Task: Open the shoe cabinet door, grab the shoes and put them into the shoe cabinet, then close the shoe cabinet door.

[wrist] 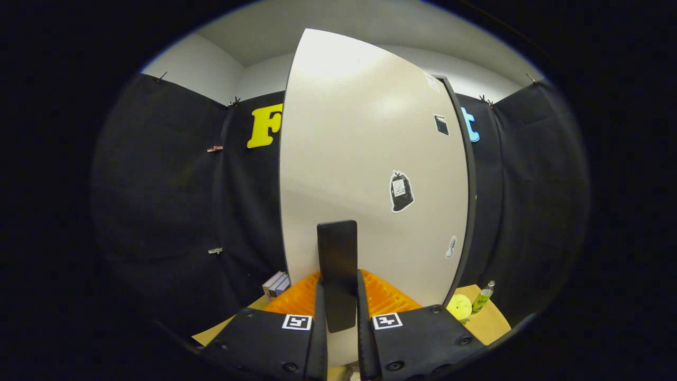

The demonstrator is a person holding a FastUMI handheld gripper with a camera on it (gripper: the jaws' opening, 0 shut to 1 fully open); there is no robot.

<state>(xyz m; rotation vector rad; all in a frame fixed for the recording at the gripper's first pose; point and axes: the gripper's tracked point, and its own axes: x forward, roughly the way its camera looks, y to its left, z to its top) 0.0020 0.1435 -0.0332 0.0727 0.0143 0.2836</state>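
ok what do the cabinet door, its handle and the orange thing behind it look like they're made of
Door: looks like laminated board or painted wood, off-white and smooth; it gives a soft sheen and carries stickers. Handle: a flat dark bar with a matte look, plastic or coated metal, hard to say which; the tongs are shut on it. Orange thing: likely moulded plastic, judging by its ribbed surface.

White cabinet door (370, 159) swung open, black handle (337, 264) upright.

Cream door (359, 159), black handle (337, 264), orange crate (386, 299), yellow ball (458, 306).
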